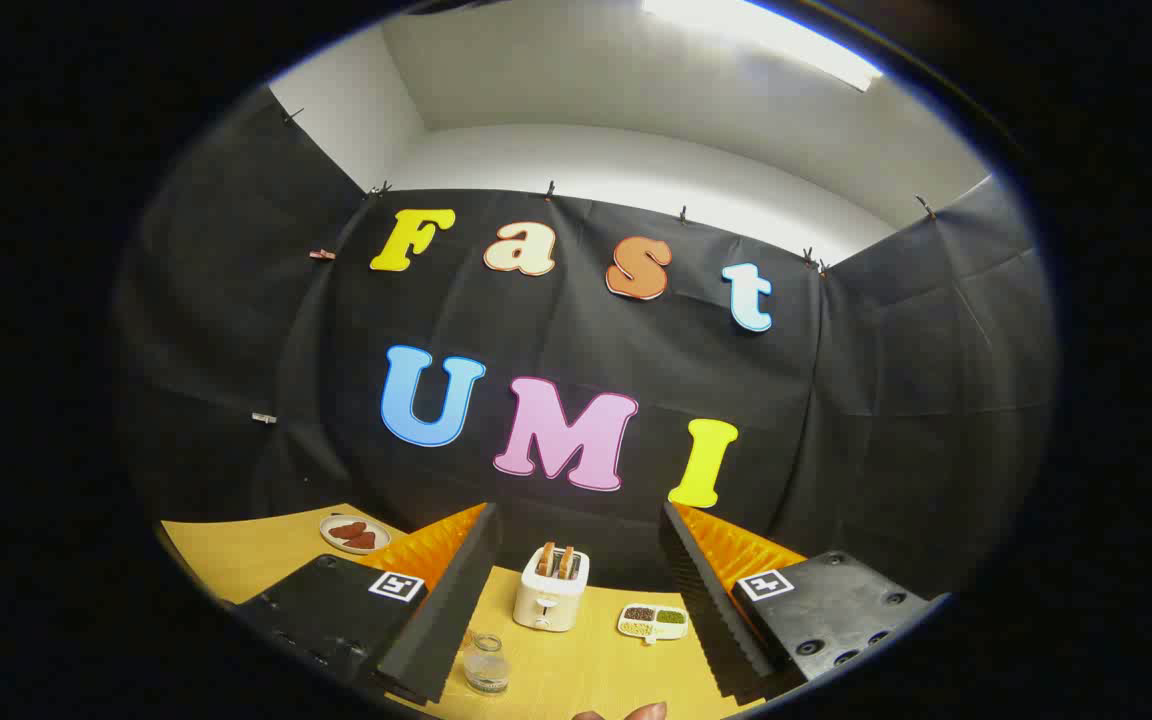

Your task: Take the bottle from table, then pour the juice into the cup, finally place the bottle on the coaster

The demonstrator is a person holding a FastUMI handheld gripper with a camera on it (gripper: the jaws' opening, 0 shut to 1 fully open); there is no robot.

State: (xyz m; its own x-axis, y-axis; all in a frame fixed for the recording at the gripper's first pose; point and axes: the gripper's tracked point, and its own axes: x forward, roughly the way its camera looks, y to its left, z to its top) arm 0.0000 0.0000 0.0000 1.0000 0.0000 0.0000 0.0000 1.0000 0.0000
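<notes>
Black cloth is hung as the backdrop behind a yellow wooden table, under a white ceiling with a bright light strip. At the table's far edge a white toaster is seen with slices standing in its slots, and it serves as the landmark. The gripper is held wide apart, nothing being gripped, with the toaster framed between its fingers. A small clear glass bottle is set nearer than the toaster and slightly to its left, just beside the left finger. A white divided dish of grains is placed just right of the toaster. A plate of reddish pieces is found well to its left. A fingertip is visible nearer than the toaster.
</notes>
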